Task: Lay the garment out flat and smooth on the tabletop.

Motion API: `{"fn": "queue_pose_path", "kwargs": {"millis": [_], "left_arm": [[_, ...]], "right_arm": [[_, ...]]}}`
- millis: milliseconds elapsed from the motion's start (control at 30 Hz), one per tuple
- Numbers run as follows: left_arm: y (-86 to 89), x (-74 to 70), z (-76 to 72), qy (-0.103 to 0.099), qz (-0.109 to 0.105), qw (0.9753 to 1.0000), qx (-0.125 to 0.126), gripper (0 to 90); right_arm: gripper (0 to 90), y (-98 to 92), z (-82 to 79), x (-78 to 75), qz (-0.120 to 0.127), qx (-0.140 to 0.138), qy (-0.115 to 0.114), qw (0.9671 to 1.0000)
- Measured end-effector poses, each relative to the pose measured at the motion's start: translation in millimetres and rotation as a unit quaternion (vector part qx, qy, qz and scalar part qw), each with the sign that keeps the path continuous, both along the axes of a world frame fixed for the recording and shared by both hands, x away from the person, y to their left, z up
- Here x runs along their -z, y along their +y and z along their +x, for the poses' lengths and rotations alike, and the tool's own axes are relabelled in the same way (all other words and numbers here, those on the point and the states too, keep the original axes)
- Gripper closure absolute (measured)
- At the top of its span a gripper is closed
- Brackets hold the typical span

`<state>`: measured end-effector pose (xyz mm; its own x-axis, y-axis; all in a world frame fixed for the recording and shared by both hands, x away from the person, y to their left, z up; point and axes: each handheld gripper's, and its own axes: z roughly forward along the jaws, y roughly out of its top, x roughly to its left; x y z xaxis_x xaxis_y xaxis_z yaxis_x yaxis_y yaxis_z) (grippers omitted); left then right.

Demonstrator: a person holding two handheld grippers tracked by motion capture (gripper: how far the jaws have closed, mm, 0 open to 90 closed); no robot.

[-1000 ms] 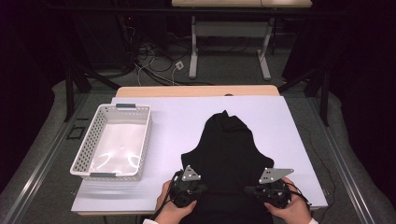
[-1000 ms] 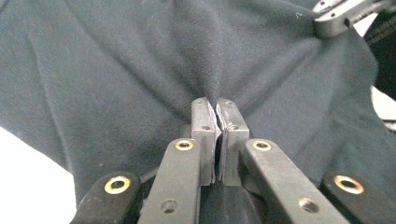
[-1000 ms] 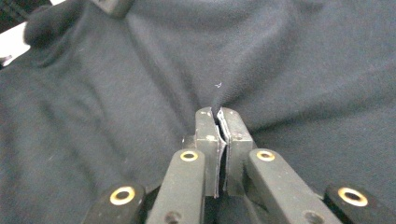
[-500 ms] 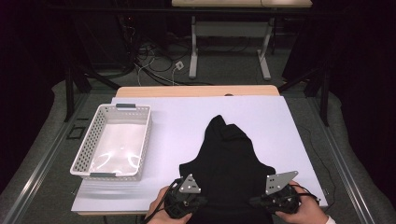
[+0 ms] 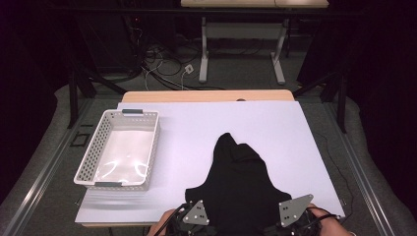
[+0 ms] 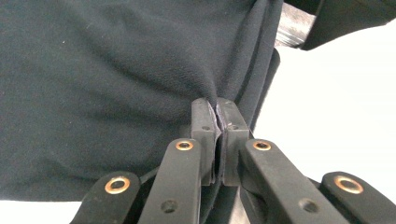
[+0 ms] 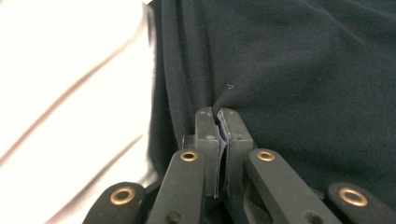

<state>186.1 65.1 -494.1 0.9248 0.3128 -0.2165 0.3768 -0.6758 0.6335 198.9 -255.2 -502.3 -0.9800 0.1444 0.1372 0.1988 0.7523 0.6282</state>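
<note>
So the black, soft, matte fabric garment [image 5: 239,182] is lying on the near half of the white sheet-covered table [image 5: 196,128], wide at the person's edge and narrowing to a rounded, slightly humped tip pointing away. The cloth looks fleecy, with fine fuzz and soft folds fanning out from each pinch point.

The left gripper [image 6: 217,114] has its black plastic jaws squeezed together with a fold of the garment caught between them, near the cloth's edge where white table shows beside it. The right gripper [image 7: 217,119] is the same deal, jaws pressed tight on a bunched ridge of fabric, with bright table off to one side.

From the high view you can't see the jaws at all, just the grey three-cornered plates and bits of hands, cut off by the bottom edge. What it does give you is the white perforated plastic basket [image 5: 93,152], rectangular with grey handle tabs, sitting well apart on the left side of the table.
</note>
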Motion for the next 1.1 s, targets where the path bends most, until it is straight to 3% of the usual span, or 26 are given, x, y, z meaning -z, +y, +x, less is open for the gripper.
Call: {"fn": "queue_pose_path", "kwargs": {"millis": [133,333,467,700,933,1100], "left_arm": [[1.3,-0.4,-6.6,0.012,0.000,0.9998,0.015,87.4],[8.6,2.1,-3.8,0.028,-0.015,0.9995,0.008,71.4],[16.4,-1.2,3.2,0.032,-0.034,0.9989,-0.011,65.5],[21.8,3.6,20.9,0.005,-0.047,0.9976,-0.050,60.4],[23.5,15.6,41.0,0.003,-0.075,0.9932,-0.089,54.8],[23.6,19.5,47.9,-0.009,-0.091,0.9896,-0.111,50.4]], "right_arm": [[86.8,2.2,-6.8,-1.6,-0.005,-0.015,0.009,0.9998],[71.9,-1.5,-5.7,-3.2,0.011,-0.004,0.036,0.9993],[69.2,-5.6,-2.2,-5.8,0.027,0.012,0.030,0.9991],[66.3,-8.8,5.1,-4.7,0.050,0.043,0.012,0.9978],[62.0,-10.5,14.8,3.1,0.069,0.080,-0.003,0.9944],[58.8,-12.3,21.4,9.4,0.088,0.113,-0.021,0.9894]]}}
